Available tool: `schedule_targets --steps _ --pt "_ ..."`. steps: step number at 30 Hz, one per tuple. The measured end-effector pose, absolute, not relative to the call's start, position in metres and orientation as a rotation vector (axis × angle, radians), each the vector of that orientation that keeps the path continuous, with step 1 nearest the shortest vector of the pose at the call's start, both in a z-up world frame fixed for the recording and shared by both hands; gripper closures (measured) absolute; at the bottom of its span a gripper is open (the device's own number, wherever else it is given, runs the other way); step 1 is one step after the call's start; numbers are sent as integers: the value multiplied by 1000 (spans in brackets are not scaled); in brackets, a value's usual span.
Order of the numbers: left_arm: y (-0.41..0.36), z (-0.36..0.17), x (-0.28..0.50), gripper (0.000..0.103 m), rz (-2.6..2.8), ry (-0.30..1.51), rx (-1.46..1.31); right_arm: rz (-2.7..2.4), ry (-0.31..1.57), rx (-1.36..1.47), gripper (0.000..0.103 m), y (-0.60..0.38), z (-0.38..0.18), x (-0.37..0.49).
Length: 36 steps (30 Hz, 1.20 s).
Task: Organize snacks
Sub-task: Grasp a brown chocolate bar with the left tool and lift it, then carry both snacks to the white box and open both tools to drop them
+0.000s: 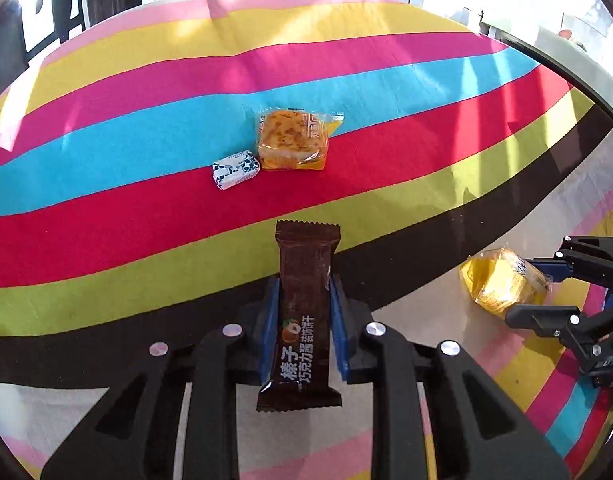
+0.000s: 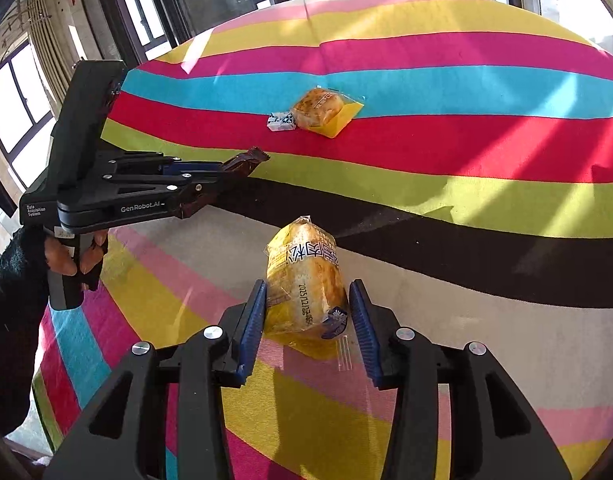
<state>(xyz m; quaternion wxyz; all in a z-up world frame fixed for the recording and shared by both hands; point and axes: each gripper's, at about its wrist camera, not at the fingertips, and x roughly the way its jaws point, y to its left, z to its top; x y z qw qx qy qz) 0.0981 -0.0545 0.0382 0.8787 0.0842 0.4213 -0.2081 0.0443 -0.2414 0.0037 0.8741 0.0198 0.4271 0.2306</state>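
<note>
My left gripper (image 1: 304, 292) is shut on a brown chocolate bar (image 1: 302, 316) and holds it above the striped cloth; it also shows in the right wrist view (image 2: 226, 172) with the bar's end (image 2: 248, 160) sticking out. My right gripper (image 2: 308, 300) is shut on a yellow wrapped cake (image 2: 304, 280), also seen in the left wrist view (image 1: 500, 282). On the red and blue stripes lie a second wrapped cake (image 1: 292, 140) (image 2: 326, 110) and, touching it, a small white-and-blue wrapped candy (image 1: 235, 169) (image 2: 281, 121).
A striped cloth (image 1: 106, 220) (image 2: 466, 140) covers the table. Windows and a curtain stand beyond its far edge (image 2: 46, 60). A gloved hand (image 2: 62, 256) holds the left gripper's handle.
</note>
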Motion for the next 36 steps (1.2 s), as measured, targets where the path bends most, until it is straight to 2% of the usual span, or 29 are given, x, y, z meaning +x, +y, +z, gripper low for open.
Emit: schedule_targets --steps 4,8,12,22,36 --pt "-6 38 46 79 -355 855 57 461 906 -14 59 -233 1 45" --pt "23 24 10 79 -270 853 -10 430 886 -117 66 -218 3 38" --pt "46 15 -24 79 -224 855 -7 471 875 -146 66 -204 6 25" --pt "74 8 -79 79 -151 857 -42 564 857 -72 67 -143 18 -45" --pt "98 9 -153 79 -68 839 -24 691 832 -142 66 -68 21 -105"
